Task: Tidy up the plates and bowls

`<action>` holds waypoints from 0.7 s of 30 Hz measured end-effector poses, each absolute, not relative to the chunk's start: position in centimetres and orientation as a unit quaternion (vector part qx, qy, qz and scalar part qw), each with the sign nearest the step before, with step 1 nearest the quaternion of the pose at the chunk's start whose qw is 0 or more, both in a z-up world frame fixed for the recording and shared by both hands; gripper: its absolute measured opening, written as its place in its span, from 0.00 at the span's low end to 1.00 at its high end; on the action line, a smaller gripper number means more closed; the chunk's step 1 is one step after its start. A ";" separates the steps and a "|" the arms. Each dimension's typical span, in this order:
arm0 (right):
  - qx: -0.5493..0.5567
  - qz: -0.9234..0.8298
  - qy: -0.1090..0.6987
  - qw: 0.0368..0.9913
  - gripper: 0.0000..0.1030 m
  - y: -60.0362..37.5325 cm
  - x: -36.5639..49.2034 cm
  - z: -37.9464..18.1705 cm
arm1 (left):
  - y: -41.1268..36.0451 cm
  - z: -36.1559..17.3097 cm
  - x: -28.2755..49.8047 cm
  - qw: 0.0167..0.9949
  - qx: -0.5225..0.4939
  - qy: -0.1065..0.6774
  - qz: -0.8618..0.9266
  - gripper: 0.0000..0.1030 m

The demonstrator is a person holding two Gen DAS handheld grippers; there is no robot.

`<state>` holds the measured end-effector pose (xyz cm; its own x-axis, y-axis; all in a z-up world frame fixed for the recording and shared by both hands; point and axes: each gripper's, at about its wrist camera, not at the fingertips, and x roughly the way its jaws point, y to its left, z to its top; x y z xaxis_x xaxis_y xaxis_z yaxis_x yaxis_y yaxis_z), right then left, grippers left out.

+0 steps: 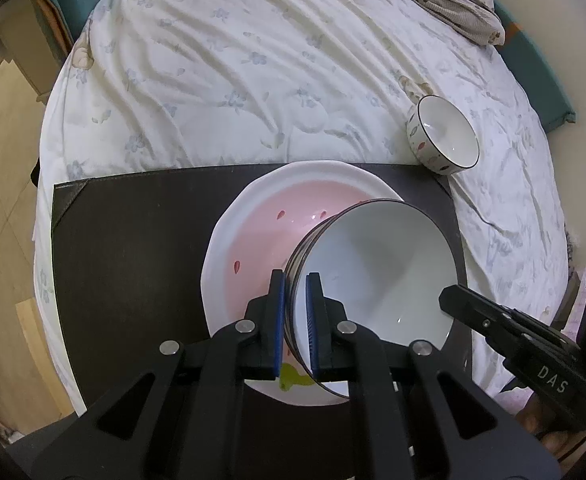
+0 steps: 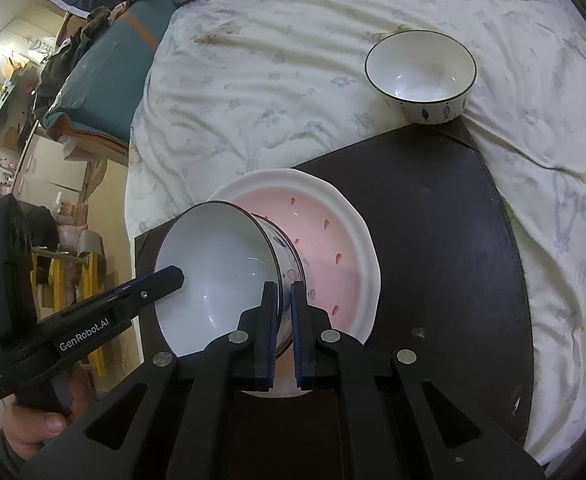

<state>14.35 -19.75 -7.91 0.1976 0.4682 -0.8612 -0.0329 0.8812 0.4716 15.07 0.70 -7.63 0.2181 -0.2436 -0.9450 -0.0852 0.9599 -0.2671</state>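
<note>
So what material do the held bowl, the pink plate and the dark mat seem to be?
Held bowl: likely glazed ceramic, with a glossy white inside showing highlights and a thin dark rim line. Pink plate: also looks glazed ceramic, shiny with reflections. Dark mat: perhaps leather-like or vinyl, matte with faint edge stitching; I cannot be sure.

Glossy ceramic bowl [image 1: 373, 276], glossy pink plate [image 1: 253, 240]; matt dark mat [image 1: 133, 260]; wrinkled cloth sheet [image 1: 213, 80].

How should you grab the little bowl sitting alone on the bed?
Take the small bowl by its thin rim, probably from above, one of the fingers inside and one outside. It stands upright and open on the soft bed sheet, beside the dark mat's corner. Its rounded sides would likely slip between flat fingers.
</note>
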 end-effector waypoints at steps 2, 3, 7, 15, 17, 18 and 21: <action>0.187 0.166 0.611 0.751 0.07 -19.9 14.5 -8.1 | 0.7 -7.7 15.1 0.770 -0.135 0.622 -0.049 0.07; 0.190 0.167 0.612 0.750 0.08 -20.0 14.5 -8.1 | 0.8 -7.7 15.1 0.770 -0.137 0.621 -0.049 0.07; 0.191 0.165 0.612 0.749 0.11 -19.9 14.6 -8.3 | 0.7 -7.6 15.1 0.772 -0.134 0.620 -0.052 0.08; 0.178 0.169 0.598 0.763 0.11 -20.0 14.5 -7.4 | 0.3 -7.0 14.7 0.787 -0.104 0.606 -0.037 0.11; 0.184 0.167 0.593 0.766 0.11 -20.4 14.4 -7.2 | 0.2 -6.8 14.5 0.791 -0.094 0.603 -0.035 0.11; 0.186 0.166 0.591 0.767 0.11 -20.6 14.4 -7.1 | 0.1 -6.7 14.4 0.793 -0.092 0.601 -0.035 0.11; 0.192 0.163 0.584 0.772 0.11 -21.2 14.3 -6.7 | -0.2 -6.1 14.2 0.801 -0.083 0.591 -0.039 0.11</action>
